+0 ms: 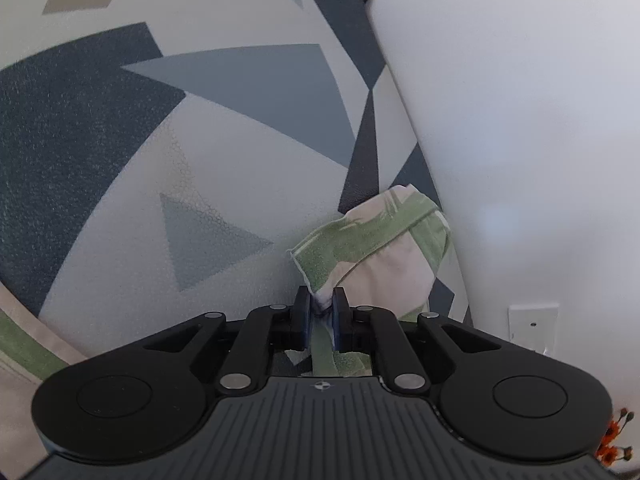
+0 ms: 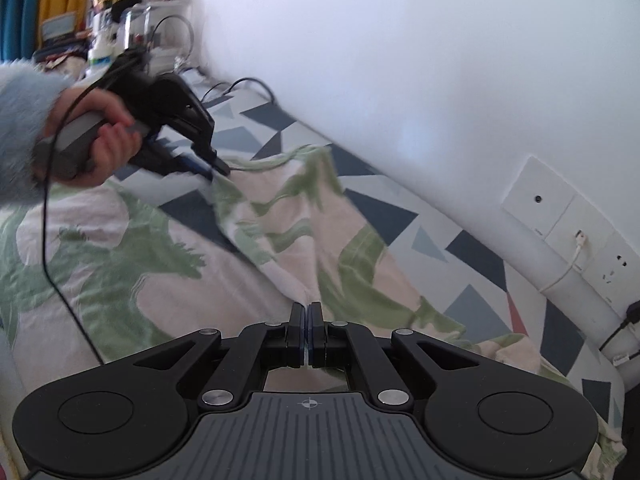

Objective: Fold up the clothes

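The garment [image 2: 280, 216] is cream cloth with a green leafy print, spread over a mat with grey and navy triangles [image 2: 376, 212]. My left gripper [image 1: 321, 300] is shut on a corner of the cloth [image 1: 372, 240], which bunches just past its fingertips. In the right wrist view the left gripper [image 2: 222, 168] holds that corner lifted above the mat, held by a hand in a fuzzy blue sleeve. My right gripper [image 2: 307, 312] is shut on a fold of the same cloth near me. The cloth hangs stretched between the two grippers.
A white wall [image 2: 400, 60] runs along the mat's right edge, with a white pipe [image 2: 560, 280], wall sockets [image 2: 560, 212] and plugged cables. A cluttered shelf [image 2: 120, 0] stands at the far left. A black cable [image 2: 52, 240] hangs from the left gripper over the cloth.
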Available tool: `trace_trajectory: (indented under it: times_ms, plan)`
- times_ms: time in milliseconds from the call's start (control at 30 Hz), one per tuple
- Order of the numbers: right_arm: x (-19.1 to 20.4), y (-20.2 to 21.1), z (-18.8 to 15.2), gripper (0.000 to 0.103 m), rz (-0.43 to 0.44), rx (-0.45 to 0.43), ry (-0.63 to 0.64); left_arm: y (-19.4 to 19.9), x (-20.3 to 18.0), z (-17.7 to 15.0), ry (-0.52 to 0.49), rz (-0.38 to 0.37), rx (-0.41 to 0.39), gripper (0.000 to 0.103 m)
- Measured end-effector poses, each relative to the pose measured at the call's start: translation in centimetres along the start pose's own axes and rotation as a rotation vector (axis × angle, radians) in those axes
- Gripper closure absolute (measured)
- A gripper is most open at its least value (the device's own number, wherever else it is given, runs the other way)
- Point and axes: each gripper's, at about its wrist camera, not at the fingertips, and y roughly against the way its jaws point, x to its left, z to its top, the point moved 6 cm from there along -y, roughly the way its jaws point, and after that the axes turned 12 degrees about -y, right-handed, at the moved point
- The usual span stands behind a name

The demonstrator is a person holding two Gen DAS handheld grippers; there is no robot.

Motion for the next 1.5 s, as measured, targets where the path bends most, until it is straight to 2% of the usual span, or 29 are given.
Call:
trace_trajectory:
  times_ms: [100, 233, 300, 333, 367, 533, 600, 667, 800, 867, 900, 1100, 1167, 1233, 1300, 1400, 1500]
  plan:
    - [1.5, -0.7, -0.9, 0.102, 0.000, 0.022, 0.061, 2.0, -1.5, 1.4, -0.099, -0.013, -0.095, 0.093]
    - [1.9, -1.4, -1.1, 0.100, -0.011, 0.027, 0.045, 5.1, -3.4, 3.1, -0.145, -0.065, -0.158, 0.093]
    - [2.0, -1.8, -1.0, 0.092, -0.028, 0.028, 0.048, 7.0, -4.1, 3.4, -0.171, -0.085, -0.191, 0.093]
    - [2.1, -2.1, -1.1, 0.081, -0.039, 0.033, 0.070, 8.0, -4.5, 3.6, -0.184, -0.095, -0.208, 0.093]
    - [2.2, -2.4, -1.2, 0.077, -0.051, 0.039, 0.093, 9.0, -4.9, 3.7, -0.198, -0.105, -0.224, 0.093]
    - [2.6, -3.9, -2.1, 0.074, -0.096, 0.087, 0.236, 12.9, -5.2, 4.5, -0.220, -0.094, -0.294, 0.093]
    - [2.2, -3.9, -1.7, 0.074, -0.102, 0.082, 0.225, 14.5, -5.2, 4.7, -0.229, -0.089, -0.322, 0.093]
    - [1.3, -3.5, -0.9, 0.073, -0.100, 0.058, 0.147, 15.9, -5.1, 5.0, -0.231, -0.085, -0.345, 0.093]
    - [-1.9, -3.2, 1.1, 0.069, -0.161, 0.003, 0.043, 17.9, -4.3, 5.4, -0.225, -0.072, -0.387, 0.093]
    - [-3.8, -3.6, 2.0, 0.062, -0.197, 0.007, -0.011, 18.9, -4.1, 5.4, -0.225, -0.069, -0.406, 0.093]
    - [-5.1, -4.1, 2.4, 0.061, -0.204, 0.022, -0.078, 19.4, -4.1, 5.3, -0.228, -0.070, -0.416, 0.093]
    - [-14.1, -6.6, 3.9, 0.059, -0.233, 0.124, -0.721, 22.4, -4.8, 4.2, -0.310, -0.083, -0.465, 0.093]
    - [-15.5, -7.7, 4.5, 0.059, -0.194, 0.171, -0.878, 23.4, -5.2, 3.6, -0.347, -0.095, -0.477, 0.093]
    - [-15.9, -9.3, 5.3, 0.059, -0.170, 0.239, -0.944, 24.4, -5.5, 2.9, -0.383, -0.111, -0.487, 0.093]
    - [-16.0, -11.1, 5.6, 0.059, -0.208, 0.332, -0.959, 25.3, -5.8, 2.2, -0.418, -0.128, -0.496, 0.093]
    - [-16.1, -13.9, 4.2, 0.063, -0.297, 0.511, -1.030, 26.6, -5.9, 1.0, -0.456, -0.163, -0.501, 0.093]
    - [-15.5, -14.3, 3.6, 0.073, -0.365, 0.548, -1.020, 27.5, -5.8, 0.1, -0.476, -0.187, -0.496, 0.093]
